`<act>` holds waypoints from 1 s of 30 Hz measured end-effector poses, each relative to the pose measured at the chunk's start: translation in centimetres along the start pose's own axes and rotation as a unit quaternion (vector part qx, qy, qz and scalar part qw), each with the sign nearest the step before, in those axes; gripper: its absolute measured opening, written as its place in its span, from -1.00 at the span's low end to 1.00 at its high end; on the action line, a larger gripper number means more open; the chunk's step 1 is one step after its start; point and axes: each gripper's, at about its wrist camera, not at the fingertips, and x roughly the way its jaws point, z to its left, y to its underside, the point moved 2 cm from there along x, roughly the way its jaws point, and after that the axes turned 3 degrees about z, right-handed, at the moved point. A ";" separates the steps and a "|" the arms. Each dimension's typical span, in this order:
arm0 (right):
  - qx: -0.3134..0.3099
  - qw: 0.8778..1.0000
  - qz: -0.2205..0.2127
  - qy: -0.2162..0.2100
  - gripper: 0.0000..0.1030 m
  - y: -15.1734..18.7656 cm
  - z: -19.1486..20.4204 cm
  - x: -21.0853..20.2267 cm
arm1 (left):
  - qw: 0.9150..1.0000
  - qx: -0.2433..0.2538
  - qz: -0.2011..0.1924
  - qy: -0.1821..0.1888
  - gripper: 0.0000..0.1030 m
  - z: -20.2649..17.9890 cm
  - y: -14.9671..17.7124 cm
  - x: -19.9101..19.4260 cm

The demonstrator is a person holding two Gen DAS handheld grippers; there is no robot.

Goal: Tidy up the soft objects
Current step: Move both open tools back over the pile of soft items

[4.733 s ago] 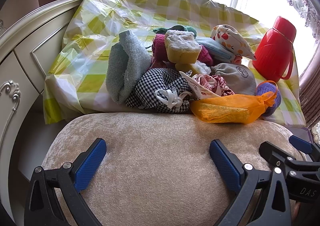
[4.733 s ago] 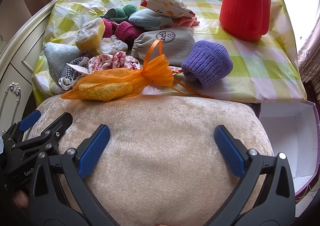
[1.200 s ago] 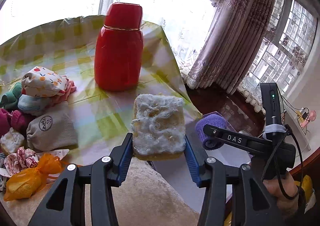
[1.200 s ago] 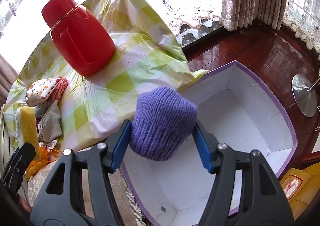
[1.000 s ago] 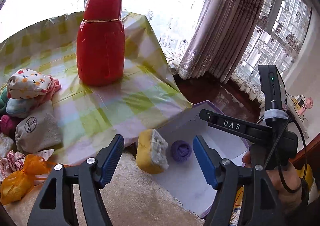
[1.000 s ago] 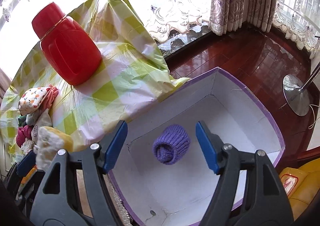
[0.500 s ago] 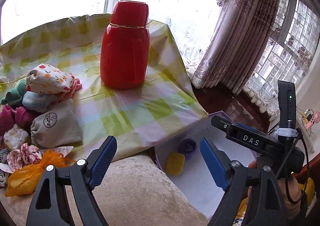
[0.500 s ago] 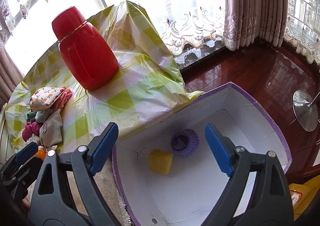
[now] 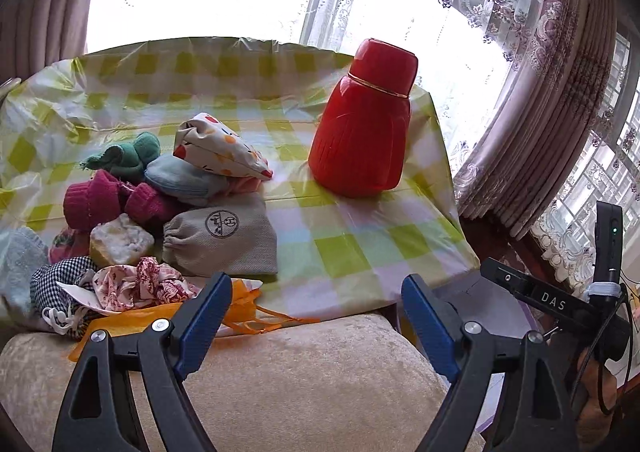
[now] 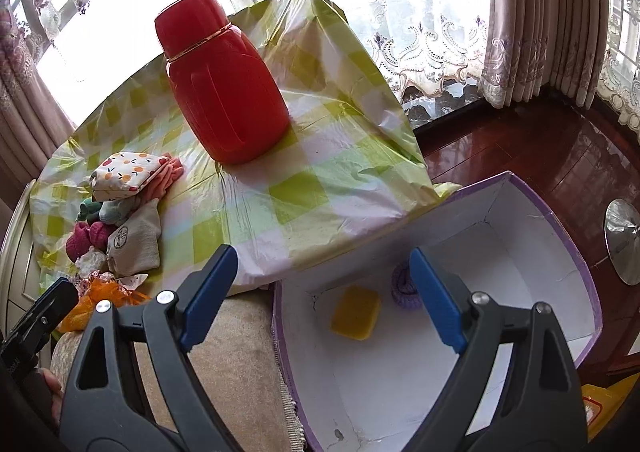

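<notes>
Both grippers have swung back from the box since a moment ago: the left gripper (image 9: 316,316), which held the sponge, and the right gripper (image 10: 322,292), which held the knit roll, now have their jaws spread wide with nothing between them.

Two items are done. The yellow sponge (image 10: 355,312) and the purple knit roll (image 10: 404,288) lie on the floor of the purple-edged box (image 10: 576,264), near each other; the right jaw covers part of the roll.

Most of the job is left, I judge. On the checked surface (image 9: 344,248) the pile remains: the grey drawstring pouch (image 9: 224,236), fruit-print pouch (image 9: 218,152), magenta socks (image 9: 108,200), green sock (image 9: 128,156), a second sponge (image 9: 120,240), floral scrunchie (image 9: 140,284) and orange mesh bag (image 9: 240,312), beside the red flask (image 9: 364,132).

From the left wrist the box is nearly hidden, and the pile's left edge is cut off.
</notes>
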 end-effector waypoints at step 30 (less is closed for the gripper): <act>-0.123 0.988 0.057 -0.078 0.74 -0.9 16.5 6.3 | 0.952 -0.250 -0.016 -0.176 0.67 27.0 2.1 -3.9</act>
